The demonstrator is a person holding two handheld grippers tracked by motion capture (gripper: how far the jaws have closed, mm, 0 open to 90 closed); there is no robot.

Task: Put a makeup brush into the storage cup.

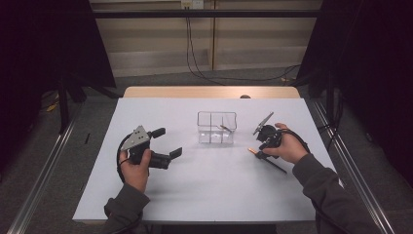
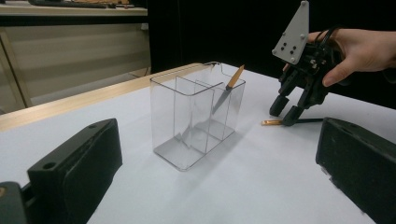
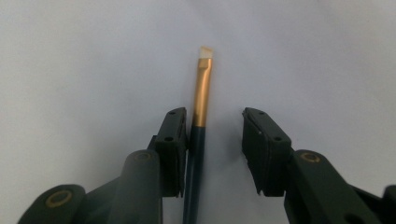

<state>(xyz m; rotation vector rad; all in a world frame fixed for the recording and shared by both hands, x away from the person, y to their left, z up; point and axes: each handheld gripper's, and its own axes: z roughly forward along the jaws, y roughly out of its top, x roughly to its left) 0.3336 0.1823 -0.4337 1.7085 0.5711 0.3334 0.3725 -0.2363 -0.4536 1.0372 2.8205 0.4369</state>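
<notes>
With my right gripper (image 3: 212,154) tipped down over the white table (image 1: 204,190), its 2 jaws stand a little apart around a brush (image 3: 200,116) lying flat there: one pad touches the dark handle, the other is clear of it, so nothing is clamped. Its gold ferrule points away from me. My left gripper (image 2: 219,177) rests wide and holds nothing. Between them stands a clear divided box (image 2: 187,126), with a second brush (image 2: 229,88) leaning inside.

Grey floor (image 1: 39,161), dark curtains (image 1: 370,58)
</notes>
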